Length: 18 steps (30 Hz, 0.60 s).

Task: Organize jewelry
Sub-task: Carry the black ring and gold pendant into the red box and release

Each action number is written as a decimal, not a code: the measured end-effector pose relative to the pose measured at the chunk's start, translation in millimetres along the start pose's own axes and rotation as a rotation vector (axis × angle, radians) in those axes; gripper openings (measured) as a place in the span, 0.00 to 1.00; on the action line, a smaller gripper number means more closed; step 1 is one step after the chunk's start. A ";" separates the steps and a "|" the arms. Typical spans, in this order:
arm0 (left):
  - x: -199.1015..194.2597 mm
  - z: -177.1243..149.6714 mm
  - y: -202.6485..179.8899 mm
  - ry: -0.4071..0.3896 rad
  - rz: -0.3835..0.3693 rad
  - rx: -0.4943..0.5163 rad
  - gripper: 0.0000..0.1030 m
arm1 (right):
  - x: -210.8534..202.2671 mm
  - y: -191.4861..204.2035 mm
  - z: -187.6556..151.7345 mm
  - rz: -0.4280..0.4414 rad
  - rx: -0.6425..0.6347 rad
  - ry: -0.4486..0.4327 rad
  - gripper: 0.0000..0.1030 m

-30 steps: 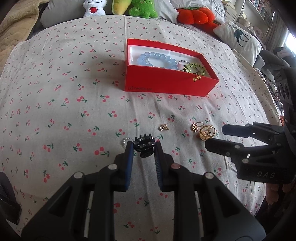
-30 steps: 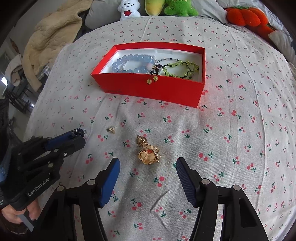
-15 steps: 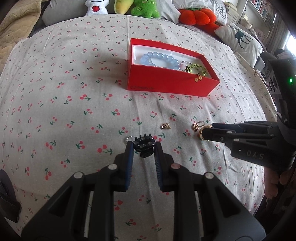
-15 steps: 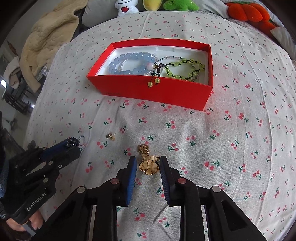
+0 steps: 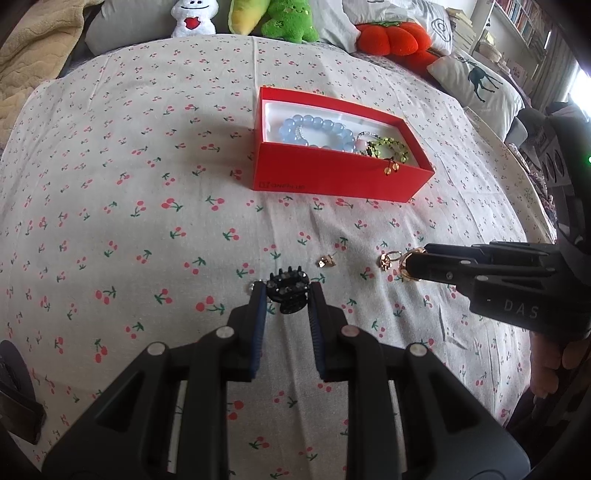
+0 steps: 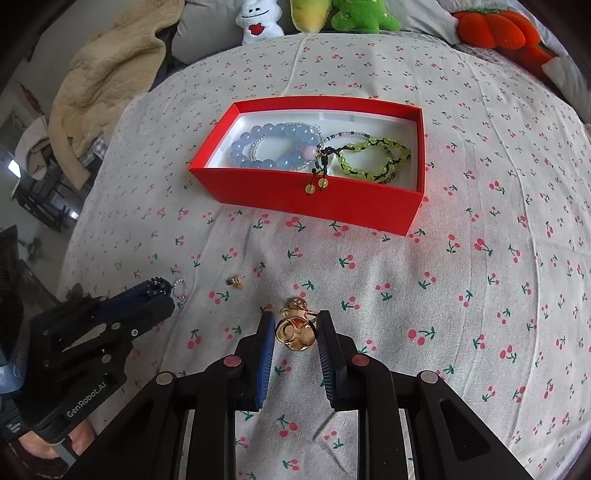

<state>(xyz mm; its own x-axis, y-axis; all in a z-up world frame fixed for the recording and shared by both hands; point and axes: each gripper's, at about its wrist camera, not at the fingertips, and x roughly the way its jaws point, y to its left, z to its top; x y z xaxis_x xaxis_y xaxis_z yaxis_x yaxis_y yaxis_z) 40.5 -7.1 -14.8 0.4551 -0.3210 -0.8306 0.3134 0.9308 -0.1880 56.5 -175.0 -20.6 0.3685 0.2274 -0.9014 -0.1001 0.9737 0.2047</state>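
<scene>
**Two pieces pinched, box waiting beyond**

Because everything sits on a soft bed [image 5: 110,166] covered in a cherry-print sheet, the small pieces lie slightly sunk into the cloth, and each has to be nipped from above at a steep angle. Along the far edge, plush toys [image 6: 258,22] and pillows crowd the head of the bed, well apart from the work. The red box [image 6: 314,206] stands open in the middle of the sheet, its near wall facing both tools; inside lie a blue bead bracelet [image 6: 273,147] and a green bead bracelet [image 6: 373,158], whose tassel beads hang over that near wall. The right part of the box floor looks bare, so there seems to be room to drop more in.

The left hand-held gripper [image 5: 286,295] is pressed onto a black hair claw [image 5: 288,291], its pads against either side. The right hand-held gripper [image 6: 295,328] pinches a gold ring [image 6: 295,332] the same way. Both appear to rest low against the sheet.

Between the tools and the box the sheet is open, giving each a clear path forward; the near wall must be cleared from above. Still loose are a small gold earring [image 6: 236,282], another gold piece [image 6: 295,303] just beyond the held ring, and a thin silver ring [image 6: 179,288] beside the left tool's tip.
</scene>
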 end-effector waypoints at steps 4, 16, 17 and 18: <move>-7.5 8.6 -1.1 -0.022 -0.005 -0.007 0.23 | -9.0 2.3 2.3 0.006 0.002 -0.019 0.23; -28.6 46.4 -4.3 -0.107 -0.044 -0.039 0.23 | -53.5 -5.1 25.1 0.043 0.080 -0.142 0.23; -28.1 49.1 -6.3 -0.111 -0.047 -0.037 0.23 | -56.3 -7.1 27.2 0.044 0.089 -0.152 0.23; -27.1 52.1 -8.3 -0.116 -0.051 -0.036 0.23 | -58.0 -8.9 29.7 0.044 0.099 -0.161 0.23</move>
<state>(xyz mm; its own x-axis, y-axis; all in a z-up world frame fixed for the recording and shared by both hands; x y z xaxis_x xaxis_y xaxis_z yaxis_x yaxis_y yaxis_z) 69.0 -15.2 36.6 0.5332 -0.3845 -0.7536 0.3099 0.9176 -0.2489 63.5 -196.4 41.2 0.5099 0.2616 -0.8195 -0.0313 0.9576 0.2863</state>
